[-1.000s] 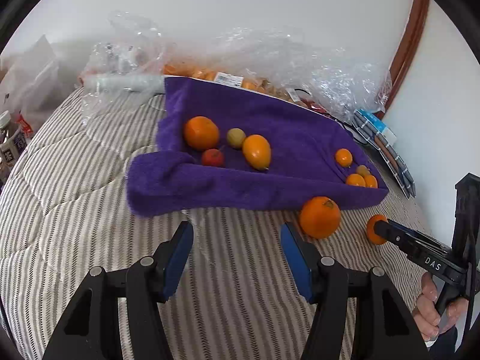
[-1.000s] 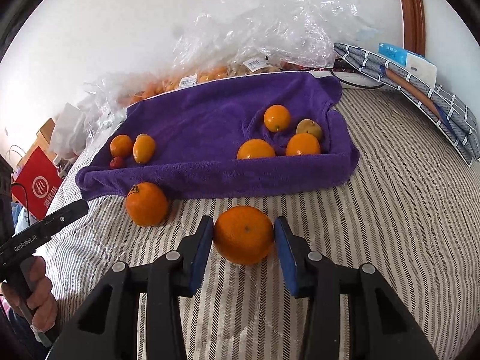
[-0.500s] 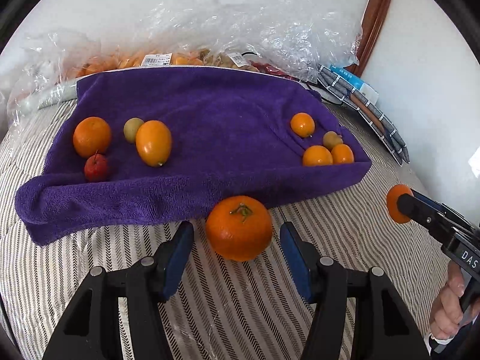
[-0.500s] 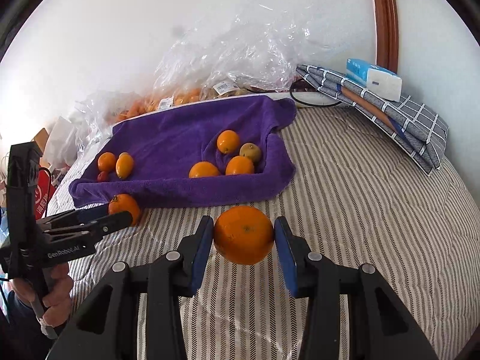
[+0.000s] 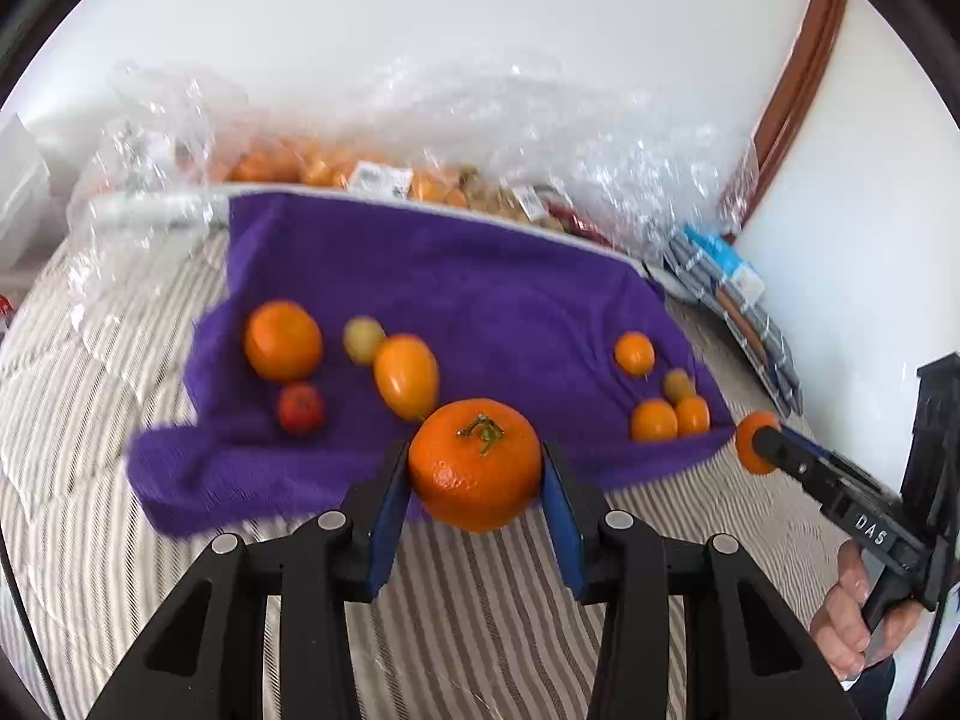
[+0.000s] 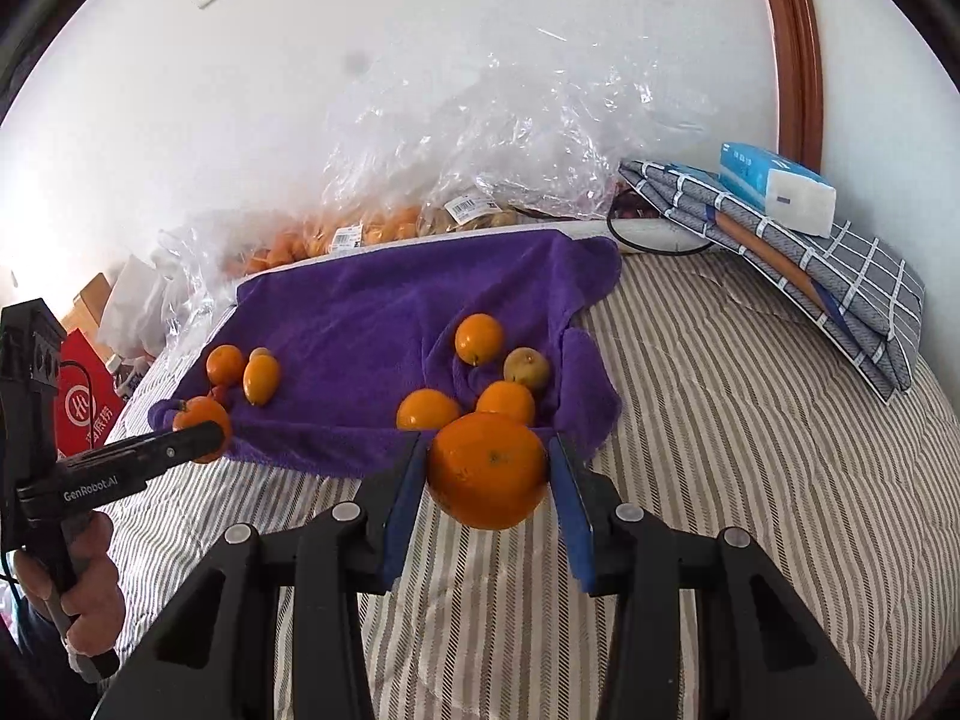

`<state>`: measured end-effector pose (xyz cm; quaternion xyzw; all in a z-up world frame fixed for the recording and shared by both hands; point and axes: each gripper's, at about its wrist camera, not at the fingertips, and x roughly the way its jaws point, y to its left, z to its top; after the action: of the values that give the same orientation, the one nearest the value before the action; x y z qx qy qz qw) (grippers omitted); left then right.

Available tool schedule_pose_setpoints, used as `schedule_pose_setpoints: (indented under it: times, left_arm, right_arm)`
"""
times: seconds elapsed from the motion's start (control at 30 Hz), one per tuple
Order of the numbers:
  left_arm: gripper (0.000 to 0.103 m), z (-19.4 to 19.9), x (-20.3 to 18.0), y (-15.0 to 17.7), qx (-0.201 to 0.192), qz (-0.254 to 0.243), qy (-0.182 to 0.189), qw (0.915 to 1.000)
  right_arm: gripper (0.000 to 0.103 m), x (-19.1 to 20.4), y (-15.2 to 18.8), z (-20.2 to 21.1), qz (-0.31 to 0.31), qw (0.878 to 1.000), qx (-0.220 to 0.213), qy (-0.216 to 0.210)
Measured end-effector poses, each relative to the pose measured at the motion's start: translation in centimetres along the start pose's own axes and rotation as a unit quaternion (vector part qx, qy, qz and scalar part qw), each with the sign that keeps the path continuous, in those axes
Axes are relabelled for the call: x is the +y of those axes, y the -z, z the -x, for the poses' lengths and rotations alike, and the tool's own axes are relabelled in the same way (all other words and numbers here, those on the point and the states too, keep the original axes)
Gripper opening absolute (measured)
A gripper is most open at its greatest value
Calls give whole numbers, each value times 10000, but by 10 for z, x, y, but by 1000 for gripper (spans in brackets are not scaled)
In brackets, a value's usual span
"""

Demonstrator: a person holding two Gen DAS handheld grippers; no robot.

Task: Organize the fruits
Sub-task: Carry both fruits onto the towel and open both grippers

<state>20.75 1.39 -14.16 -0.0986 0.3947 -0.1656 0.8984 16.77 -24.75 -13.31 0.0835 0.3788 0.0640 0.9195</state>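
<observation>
My left gripper (image 5: 475, 468) is shut on a stemmed orange (image 5: 474, 461) and holds it above the bed, at the near edge of the purple towel (image 5: 480, 294). My right gripper (image 6: 487, 474) is shut on a second orange (image 6: 487, 468), lifted near the towel's front right corner (image 6: 360, 300). On the towel's left lie an orange (image 5: 283, 340), a small red fruit (image 5: 300, 408), a yellow-green fruit (image 5: 363, 339) and an oval orange fruit (image 5: 407, 375). On its right lie three small oranges (image 5: 635, 353) and a brownish fruit (image 6: 526, 367).
Clear plastic bags (image 6: 480, 138) of fruit lie along the wall behind the towel. Folded checked cloth (image 6: 798, 264) with a tissue pack (image 6: 777, 186) sits at the bed's far right. A red bag (image 6: 84, 402) stands off the left side. The striped bedspread (image 6: 750, 450) surrounds the towel.
My left gripper closed on the stemmed orange and lifted it off the bed toward the towel. My right gripper carried its orange closer to the towel's right side.
</observation>
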Motion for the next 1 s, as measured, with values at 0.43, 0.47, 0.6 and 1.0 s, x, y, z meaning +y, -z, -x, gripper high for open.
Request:
schedule_pose_setpoints:
  times: [0.43,0.47,0.6,1.0]
  left_arm:
    - [41,-21,26,-31,-188,88,-411,9989]
    - [41,-22,27,-30,-168,90,-411,9990]
    - [41,-29,29,-27,-104,43,-448,9989]
    - [41,-34,33,-22,-82,-25,-610,9981]
  right_arm:
    - [42,18,-43,-56,96,9998,-107,-115]
    - [42,18,-43,-61,70,9999,-71,-116]
    - [42,19,-38,-76,67,9999,24,-115]
    - [42,23,-31,-85,176,9998,75,-3]
